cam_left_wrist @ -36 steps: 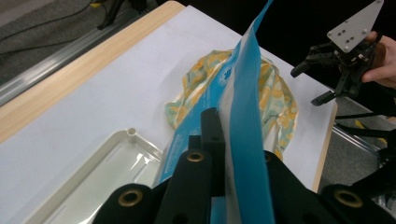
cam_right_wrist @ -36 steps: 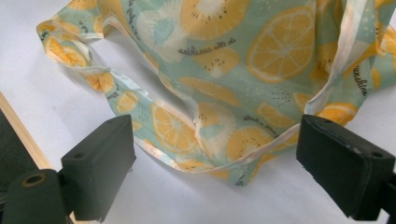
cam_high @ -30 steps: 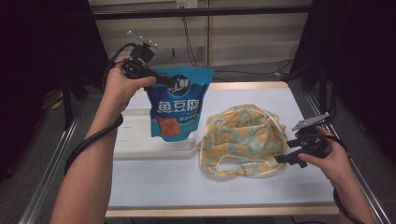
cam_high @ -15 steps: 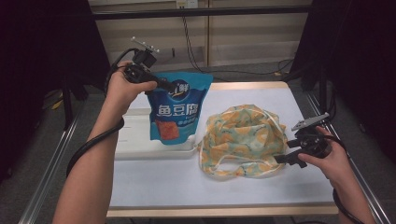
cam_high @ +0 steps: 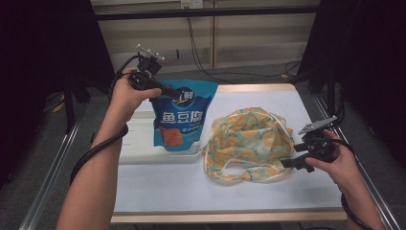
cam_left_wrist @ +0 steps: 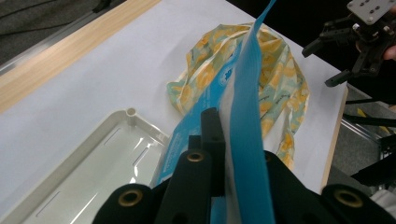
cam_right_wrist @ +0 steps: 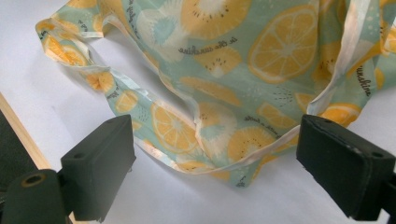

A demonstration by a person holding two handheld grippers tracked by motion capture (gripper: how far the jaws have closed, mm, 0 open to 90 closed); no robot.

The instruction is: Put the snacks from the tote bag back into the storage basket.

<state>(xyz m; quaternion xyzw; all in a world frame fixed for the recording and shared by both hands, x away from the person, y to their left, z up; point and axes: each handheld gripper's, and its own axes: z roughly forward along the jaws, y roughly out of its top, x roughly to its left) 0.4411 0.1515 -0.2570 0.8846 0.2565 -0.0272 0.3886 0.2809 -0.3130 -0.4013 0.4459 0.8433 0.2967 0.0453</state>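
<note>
Left gripper (cam_high: 174,93) clamped, right gripper (cam_right_wrist: 215,168) agape.

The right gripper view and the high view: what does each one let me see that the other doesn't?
The right gripper view alone lets you read the small print among the lemon slices on the fruit-print bag. The high view adds the blue snack pouch pinched by the left gripper, the white tray and both forearms. Both show the bag on the white table and the right gripper, its jaws open.

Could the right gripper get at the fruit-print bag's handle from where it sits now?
Probably yes. The right gripper has its jaws open, facing the fruit-print bag, with its handle lying between them on bare table and nothing in the way.
</note>
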